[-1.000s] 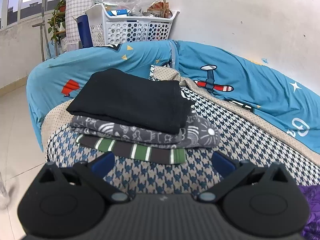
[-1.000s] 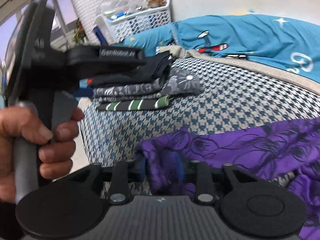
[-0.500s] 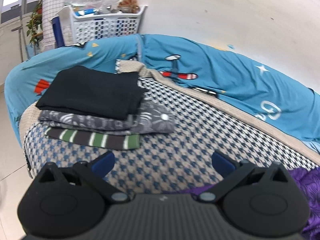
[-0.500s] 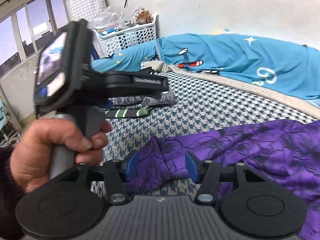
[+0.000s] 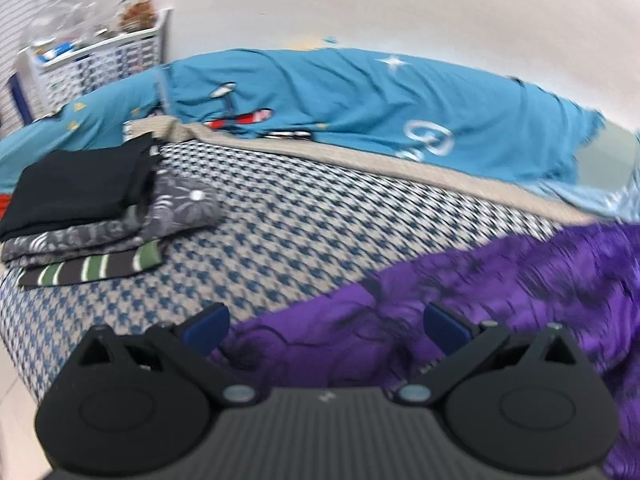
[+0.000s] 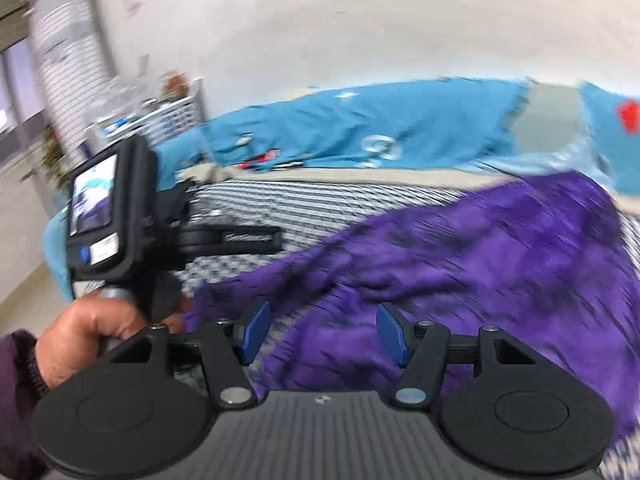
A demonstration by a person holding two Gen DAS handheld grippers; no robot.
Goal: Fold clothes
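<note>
On the houndstooth bed cover (image 5: 304, 224), the purple garment (image 5: 500, 288) lies rumpled and unfolded, well apart from the folded stack (image 5: 100, 216). Left gripper (image 5: 326, 322) hovers wide open over its edge, gripping nothing. Right gripper (image 6: 322, 330) is opening, pads clear of cloth, probably to regrip.

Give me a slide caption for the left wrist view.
Open left gripper over a rumpled purple garment, three folded clothes stacked beyond on the houndstooth bedcover.

The right gripper (image 6: 324, 332) is opening its jaws over the purple garment (image 6: 460, 272), the blue pads pressing on nothing. The cloth is lying rumpled across the houndstooth bedcover (image 6: 304, 208) (heavily blurred). The person's left hand (image 6: 92, 340) is gripping the left gripper's handle at frame left.
</note>
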